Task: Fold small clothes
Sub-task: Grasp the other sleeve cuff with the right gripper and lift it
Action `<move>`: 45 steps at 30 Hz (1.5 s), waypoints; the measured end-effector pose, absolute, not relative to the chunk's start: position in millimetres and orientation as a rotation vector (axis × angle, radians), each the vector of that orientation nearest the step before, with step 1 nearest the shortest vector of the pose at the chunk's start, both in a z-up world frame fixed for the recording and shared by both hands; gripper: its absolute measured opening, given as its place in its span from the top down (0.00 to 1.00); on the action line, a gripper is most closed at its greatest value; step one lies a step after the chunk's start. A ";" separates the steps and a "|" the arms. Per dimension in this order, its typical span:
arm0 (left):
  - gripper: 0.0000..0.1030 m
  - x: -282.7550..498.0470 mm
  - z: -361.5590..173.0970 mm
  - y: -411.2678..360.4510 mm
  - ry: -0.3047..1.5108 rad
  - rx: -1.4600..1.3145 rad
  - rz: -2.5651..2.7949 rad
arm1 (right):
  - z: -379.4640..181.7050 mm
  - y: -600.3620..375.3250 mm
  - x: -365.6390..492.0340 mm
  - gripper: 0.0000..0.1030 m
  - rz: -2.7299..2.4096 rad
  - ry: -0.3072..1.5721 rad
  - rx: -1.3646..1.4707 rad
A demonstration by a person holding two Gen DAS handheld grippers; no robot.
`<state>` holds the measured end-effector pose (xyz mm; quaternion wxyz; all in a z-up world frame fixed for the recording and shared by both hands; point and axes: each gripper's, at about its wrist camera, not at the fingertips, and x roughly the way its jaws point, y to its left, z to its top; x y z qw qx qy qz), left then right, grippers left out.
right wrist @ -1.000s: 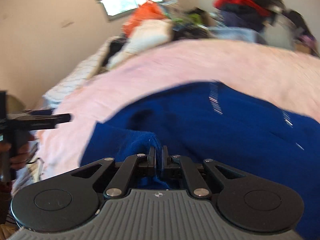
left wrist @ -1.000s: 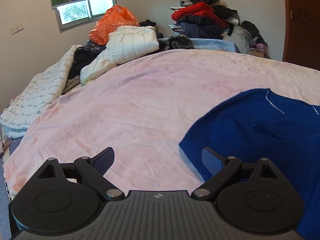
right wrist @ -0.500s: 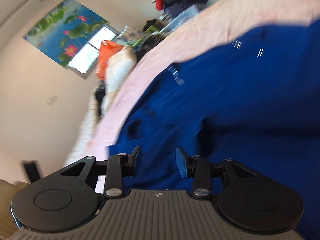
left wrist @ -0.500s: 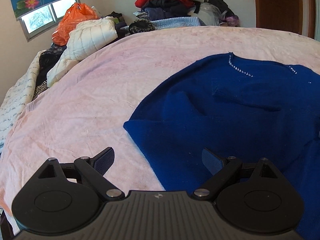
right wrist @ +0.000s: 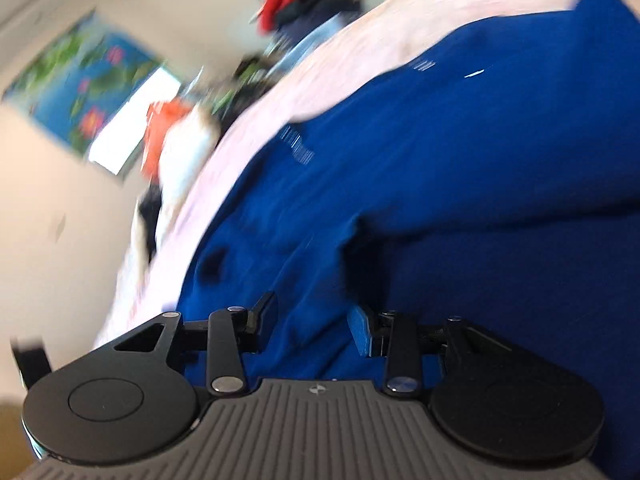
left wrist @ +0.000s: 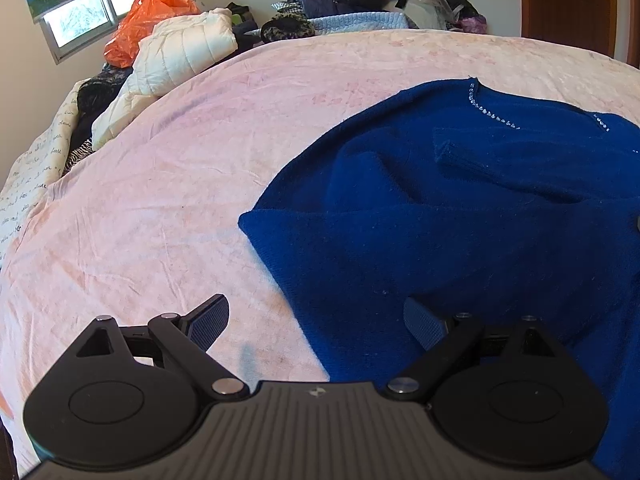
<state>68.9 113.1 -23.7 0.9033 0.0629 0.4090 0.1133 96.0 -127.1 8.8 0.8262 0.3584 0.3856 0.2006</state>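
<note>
Across the pink bedspread (left wrist: 192, 168), seen from the left wrist, a white quilted jacket (left wrist: 180, 52) lies at ten o'clock with an orange plastic bag (left wrist: 148, 20) behind it. At six o'clock the left gripper (left wrist: 316, 320) is spread wide, one finger over bare bedspread and the other over the hem of the blue sweater (left wrist: 460, 208), gripping nothing. That sweater lies crumpled from centre toward three o'clock, its beaded neckline at two o'clock. From the blurred, tilted right wrist view, the right gripper (right wrist: 314, 328) has just been opening; blue fabric lies between its parted fingers, unpinched.
</note>
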 end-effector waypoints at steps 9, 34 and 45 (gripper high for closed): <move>0.08 60.0 -8.2 88.2 0.790 0.153 0.167 | 13.8 -118.3 116.5 0.89 0.446 0.821 0.693; 0.08 124.6 -24.5 45.6 0.592 0.330 0.354 | 184.9 -159.0 177.8 0.90 0.539 0.459 0.621; 0.07 165.0 -20.1 79.0 0.652 0.197 0.469 | 124.8 -240.9 189.0 0.90 0.274 0.469 0.652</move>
